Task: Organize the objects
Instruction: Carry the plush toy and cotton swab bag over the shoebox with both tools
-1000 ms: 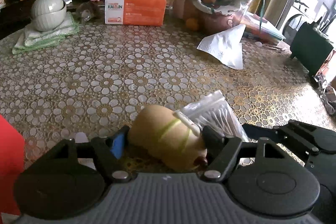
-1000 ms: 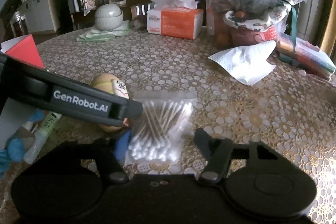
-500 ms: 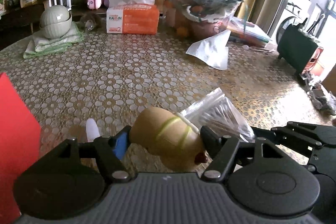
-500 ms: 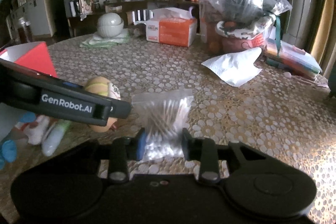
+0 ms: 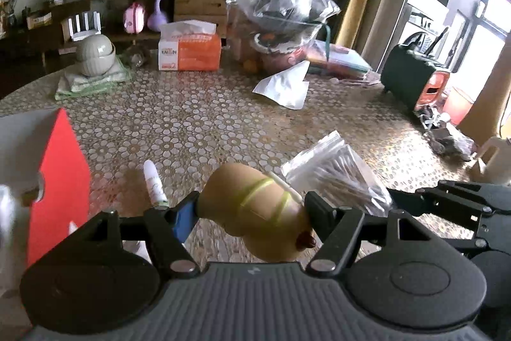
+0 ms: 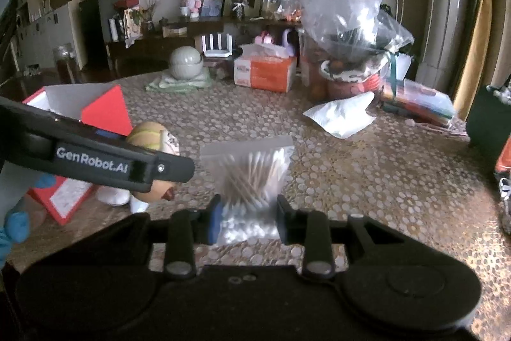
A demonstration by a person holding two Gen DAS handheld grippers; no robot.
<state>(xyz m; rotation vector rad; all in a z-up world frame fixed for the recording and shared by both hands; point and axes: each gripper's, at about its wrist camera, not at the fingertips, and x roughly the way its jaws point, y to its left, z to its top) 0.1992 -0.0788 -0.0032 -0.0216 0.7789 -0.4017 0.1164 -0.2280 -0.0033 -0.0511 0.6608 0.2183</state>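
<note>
both loads are now off the tabletop (image 5: pixel 223 123). the left gripper (image 5: pixel 252 210) has its jaws about half open and clamped on the toy (image 5: pixel 255 213). the right gripper (image 6: pixel 247 214) narrowed its jaws within the last second and now pinches the swab bag (image 6: pixel 246 178) at its lower end. picking looks done; carrying to the red box (image 5: pixel 57 181) likely follows. the box corner sits close left of the left jaws, a tube (image 5: pixel 153 184) lies just below-left, and ahead of both jaws the tabletop is bare.
</note>
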